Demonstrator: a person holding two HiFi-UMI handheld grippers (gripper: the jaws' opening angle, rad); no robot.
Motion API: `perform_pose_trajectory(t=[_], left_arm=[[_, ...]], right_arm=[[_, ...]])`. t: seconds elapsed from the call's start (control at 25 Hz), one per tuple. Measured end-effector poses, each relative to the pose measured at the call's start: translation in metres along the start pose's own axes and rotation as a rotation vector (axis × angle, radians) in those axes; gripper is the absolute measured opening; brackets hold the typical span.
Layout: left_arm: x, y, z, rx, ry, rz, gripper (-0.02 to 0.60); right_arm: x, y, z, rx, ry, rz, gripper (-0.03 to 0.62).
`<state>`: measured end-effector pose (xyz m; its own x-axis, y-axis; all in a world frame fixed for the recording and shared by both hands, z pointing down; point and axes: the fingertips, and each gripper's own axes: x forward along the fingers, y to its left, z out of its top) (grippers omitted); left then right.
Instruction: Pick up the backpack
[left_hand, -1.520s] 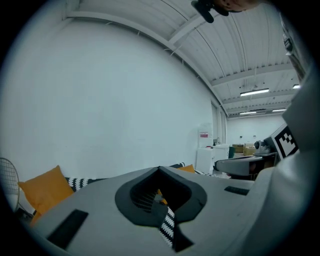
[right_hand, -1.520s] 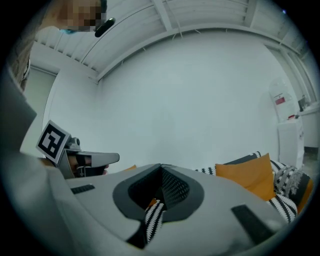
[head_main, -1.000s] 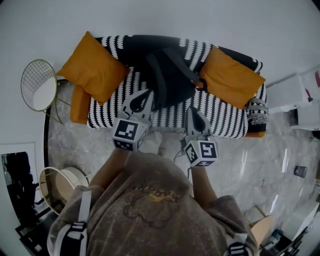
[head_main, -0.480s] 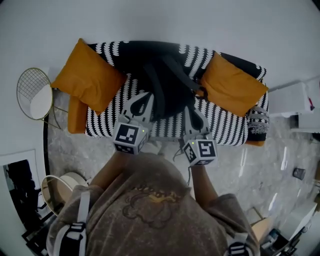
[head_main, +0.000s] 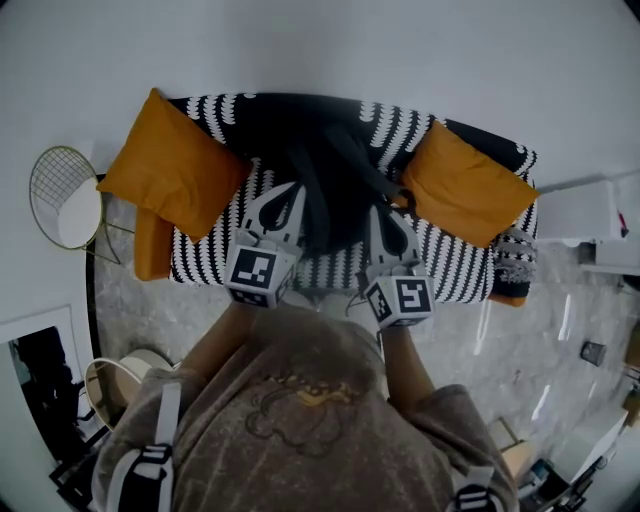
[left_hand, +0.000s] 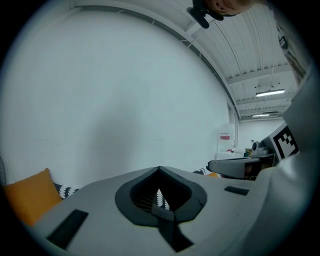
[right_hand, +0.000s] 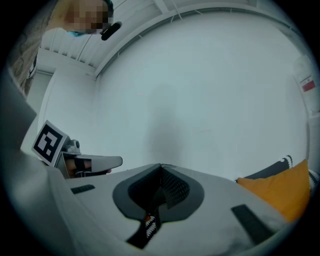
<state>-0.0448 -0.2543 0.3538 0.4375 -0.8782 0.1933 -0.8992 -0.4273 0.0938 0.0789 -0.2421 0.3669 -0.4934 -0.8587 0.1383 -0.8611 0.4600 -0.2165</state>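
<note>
Even, bright indoor light; ceiling strip lights (left_hand: 270, 92); faint glare on floor (head_main: 492, 318); heavy fisheye vignetting; foreground perhaps soft.

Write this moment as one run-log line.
left gripper: jaws shut on backpack | right gripper: jaws shut on backpack | backpack: over striped sofa

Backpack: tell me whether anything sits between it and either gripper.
Nothing visible does. The left gripper and right gripper are at the backpack, jaws closed with its dark strap fabric between them. The two orange cushions lie off to the sides.
</note>
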Motion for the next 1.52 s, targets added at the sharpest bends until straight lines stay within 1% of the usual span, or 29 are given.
perform_pose_trajectory(t=[0.16, 0.4, 0.68, 0.88, 1.0, 1.16, 1.28, 1.36, 1.52], left_arm=[[0.015, 0.011, -0.002, 0.016, 0.000, 0.046, 0.000], [0.032, 0.024, 0.000, 0.003, -0.008, 0.101, 0.000], [0.061, 0.042, -0.023, -0.025, 0.029, 0.133, 0.000], [0.087, 0.055, -0.062, -0.037, 0.090, 0.142, 0.000], [0.102, 0.063, -0.092, -0.045, 0.105, 0.145, 0.000], [0.114, 0.075, -0.138, -0.042, 0.151, 0.151, 0.000], [0.121, 0.075, -0.170, -0.056, 0.176, 0.158, 0.000], [0.124, 0.075, -0.184, -0.061, 0.190, 0.160, 0.000], [0.127, 0.075, -0.199, -0.080, 0.208, 0.170, 0.002]], right_arm=[[0.019, -0.010, 0.008, -0.010, -0.009, 0.028, 0.006], [0.045, -0.025, 0.012, -0.008, 0.002, 0.066, 0.006], [0.083, -0.045, -0.009, 0.002, 0.040, 0.102, 0.006], [0.115, -0.064, -0.039, 0.005, 0.064, 0.117, 0.006], [0.133, -0.077, -0.063, 0.002, 0.080, 0.118, 0.006], [0.150, -0.091, -0.103, 0.017, 0.096, 0.104, 0.006], [0.154, -0.100, -0.133, 0.022, 0.130, 0.107, 0.006], [0.156, -0.102, -0.147, 0.020, 0.147, 0.110, 0.006], [0.158, -0.101, -0.161, 0.020, 0.166, 0.125, 0.006]])
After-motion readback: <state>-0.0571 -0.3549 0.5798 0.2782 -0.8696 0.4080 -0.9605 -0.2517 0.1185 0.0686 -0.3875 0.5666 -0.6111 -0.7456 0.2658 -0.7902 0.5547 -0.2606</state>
